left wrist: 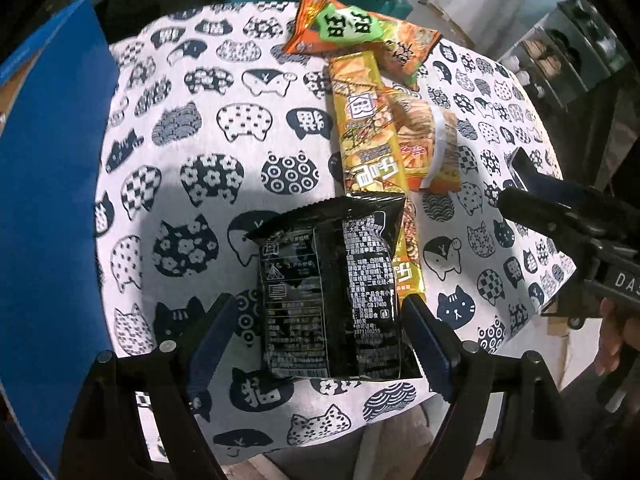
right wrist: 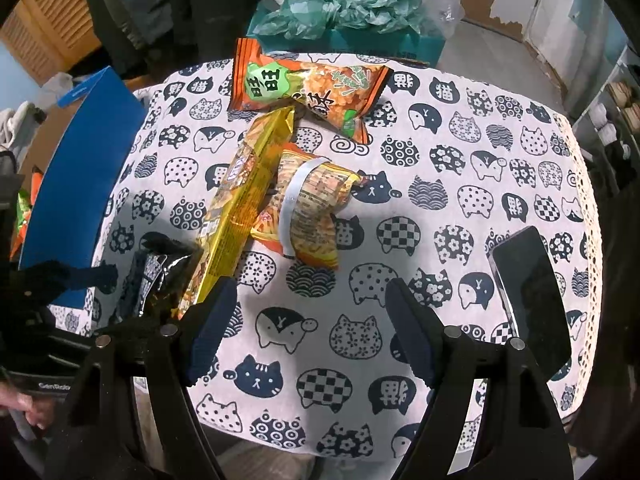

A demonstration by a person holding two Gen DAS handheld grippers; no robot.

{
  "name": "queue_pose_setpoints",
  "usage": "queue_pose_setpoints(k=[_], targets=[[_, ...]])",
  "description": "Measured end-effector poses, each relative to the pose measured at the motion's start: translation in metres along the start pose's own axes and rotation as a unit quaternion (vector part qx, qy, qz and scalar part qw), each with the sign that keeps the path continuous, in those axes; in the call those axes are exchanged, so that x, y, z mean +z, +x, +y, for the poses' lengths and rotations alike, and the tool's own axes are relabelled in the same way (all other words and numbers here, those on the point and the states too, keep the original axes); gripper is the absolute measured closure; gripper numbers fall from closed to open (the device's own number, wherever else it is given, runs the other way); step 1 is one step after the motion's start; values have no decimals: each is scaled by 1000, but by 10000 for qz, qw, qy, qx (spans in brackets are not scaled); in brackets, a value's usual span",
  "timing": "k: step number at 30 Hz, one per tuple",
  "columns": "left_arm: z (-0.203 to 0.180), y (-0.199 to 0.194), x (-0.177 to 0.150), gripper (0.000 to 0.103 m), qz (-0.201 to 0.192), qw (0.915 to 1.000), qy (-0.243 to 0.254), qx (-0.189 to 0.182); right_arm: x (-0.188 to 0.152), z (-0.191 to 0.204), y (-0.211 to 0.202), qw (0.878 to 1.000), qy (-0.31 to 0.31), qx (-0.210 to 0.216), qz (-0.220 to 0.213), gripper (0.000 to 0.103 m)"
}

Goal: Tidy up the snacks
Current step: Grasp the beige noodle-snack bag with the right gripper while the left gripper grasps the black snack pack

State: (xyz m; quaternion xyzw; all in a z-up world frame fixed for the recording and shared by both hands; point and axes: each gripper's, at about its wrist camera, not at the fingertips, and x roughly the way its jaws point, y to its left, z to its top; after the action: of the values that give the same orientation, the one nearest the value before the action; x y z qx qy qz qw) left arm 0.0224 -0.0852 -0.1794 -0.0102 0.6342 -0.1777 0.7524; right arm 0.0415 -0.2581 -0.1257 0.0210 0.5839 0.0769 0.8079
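A black snack packet point(left wrist: 328, 288) lies printed side up near the front of the cat-print tablecloth point(left wrist: 192, 128). My left gripper point(left wrist: 320, 306) stands open astride it, one finger on each side, with a gap showing on the left. Behind it lie a long yellow packet point(left wrist: 368, 132), an orange packet with a white band point(left wrist: 424, 140) and an orange-and-green packet point(left wrist: 352, 28). My right gripper point(right wrist: 312, 286) hangs open over bare cloth with nothing between its fingers. The yellow packet point(right wrist: 244, 200) and the banded packet point(right wrist: 312, 208) lie just beyond it, and the black packet point(right wrist: 160, 276) lies to its left.
A blue box point(left wrist: 48, 200) stands along the table's left side. A dark phone point(right wrist: 528, 296) lies flat near the right edge. A teal box stuffed with plastic bags point(right wrist: 352, 12) sits behind the table. The cloth drops off at the front edge.
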Motion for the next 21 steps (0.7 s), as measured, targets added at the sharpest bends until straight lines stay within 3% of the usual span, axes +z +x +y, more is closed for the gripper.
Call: queue_pose_setpoints(k=[2,6,21], targets=[[1,3,0,31,33,10000,16,-63,2,0,2,10000,19,6,10,25],[0,4,0,38,-21,9999,119,-49,4,0,6,10000,41,10,40,25],[9,-1,37,39,-579,9957,367,629,18,-2,26,9997,214,2,152,25]])
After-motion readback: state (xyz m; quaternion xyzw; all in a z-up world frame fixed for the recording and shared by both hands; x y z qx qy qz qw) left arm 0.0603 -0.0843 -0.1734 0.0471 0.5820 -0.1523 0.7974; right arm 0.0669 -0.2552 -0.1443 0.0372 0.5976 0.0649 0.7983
